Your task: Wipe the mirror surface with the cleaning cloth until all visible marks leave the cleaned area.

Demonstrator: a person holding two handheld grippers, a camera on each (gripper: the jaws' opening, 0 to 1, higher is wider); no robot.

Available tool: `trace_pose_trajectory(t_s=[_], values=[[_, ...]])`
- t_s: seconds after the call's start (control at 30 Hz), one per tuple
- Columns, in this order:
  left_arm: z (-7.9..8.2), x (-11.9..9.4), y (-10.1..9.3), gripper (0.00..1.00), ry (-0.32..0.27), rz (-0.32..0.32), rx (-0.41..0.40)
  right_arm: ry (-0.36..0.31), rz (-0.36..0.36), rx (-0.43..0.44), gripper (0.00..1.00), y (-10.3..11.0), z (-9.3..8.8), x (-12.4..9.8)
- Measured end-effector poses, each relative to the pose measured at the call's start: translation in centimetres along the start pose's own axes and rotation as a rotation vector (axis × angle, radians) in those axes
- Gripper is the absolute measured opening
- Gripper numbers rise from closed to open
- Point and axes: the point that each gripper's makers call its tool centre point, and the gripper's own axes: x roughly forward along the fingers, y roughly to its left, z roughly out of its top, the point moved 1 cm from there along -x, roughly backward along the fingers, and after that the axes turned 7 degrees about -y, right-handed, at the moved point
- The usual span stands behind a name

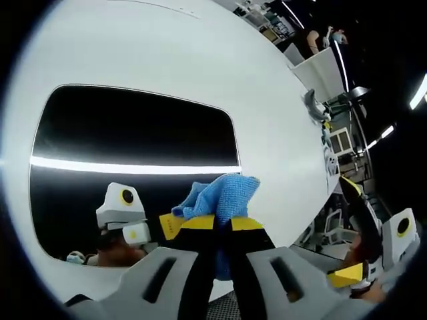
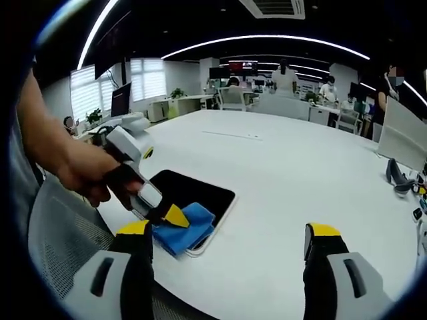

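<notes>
The left gripper point(image 1: 223, 230) pinches the soft, light blue microfibre cloth point(image 1: 223, 193), bunched at the mirror's point(image 1: 133, 133) 5 o'clock edge. The right gripper point(image 2: 227, 243) hangs wide apart, holding nothing. Glass likely slick and fragile; press flat.

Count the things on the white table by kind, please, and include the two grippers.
Mirror: 1
Blue cloth: 1
Dark object at the far right edge of the table, too small to identify: 1
Grippers: 2, the left gripper shut on the cloth, the right gripper open over the table
Total: 5
</notes>
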Motion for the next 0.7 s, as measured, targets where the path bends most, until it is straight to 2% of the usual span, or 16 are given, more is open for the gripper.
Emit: trace_pose_trajectory(t_s=[0.5, 0.7], values=[[-0.08, 0.34, -0.54, 0.03, 0.015, -0.003, 0.063, 0.015, 0.006, 0.008, 0.94, 0.00, -0.28, 0.06], [-0.07, 0.40, -0.43, 0.03, 0.026, 0.008, 0.036, 0.011, 0.004, 0.013, 0.94, -0.04, -0.20, 0.02]])
